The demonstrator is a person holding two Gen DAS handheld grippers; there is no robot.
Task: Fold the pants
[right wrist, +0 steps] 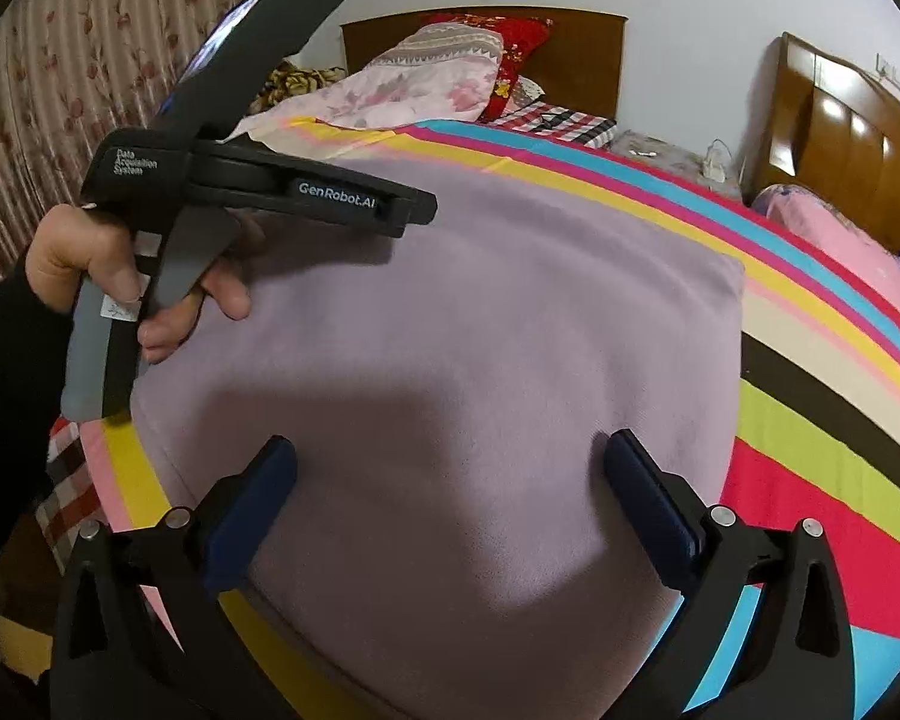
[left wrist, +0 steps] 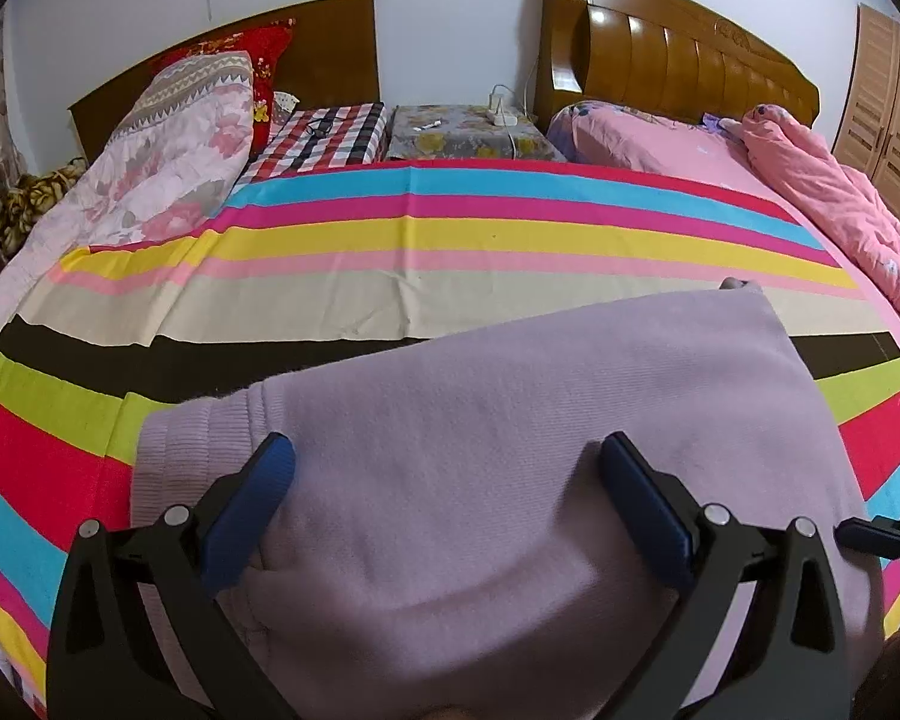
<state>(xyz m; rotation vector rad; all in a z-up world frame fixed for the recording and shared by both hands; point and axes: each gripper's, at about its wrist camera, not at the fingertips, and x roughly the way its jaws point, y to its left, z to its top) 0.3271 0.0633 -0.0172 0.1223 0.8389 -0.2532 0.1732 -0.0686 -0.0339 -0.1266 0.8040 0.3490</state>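
Lilac knit pants (left wrist: 480, 438) lie folded into a thick block on the striped bedspread (left wrist: 390, 240), with the ribbed waistband at the left. My left gripper (left wrist: 447, 456) hovers open just over the near part of the block, its blue pads spread wide. In the right wrist view the same pants (right wrist: 468, 372) fill the middle, and my right gripper (right wrist: 450, 459) is open above their near edge. The left gripper's black body (right wrist: 306, 192) shows at the upper left of that view, held by a person's hand (right wrist: 90, 276); its fingertips are hidden there.
A floral quilt (left wrist: 168, 144) and red pillow (left wrist: 258, 60) lie at the far left. A pink duvet (left wrist: 840, 210) is bunched at the right by the wooden headboard (left wrist: 678, 54). A nightstand (left wrist: 462, 132) with a power strip sits between the beds. Curtains (right wrist: 78, 72) hang left.
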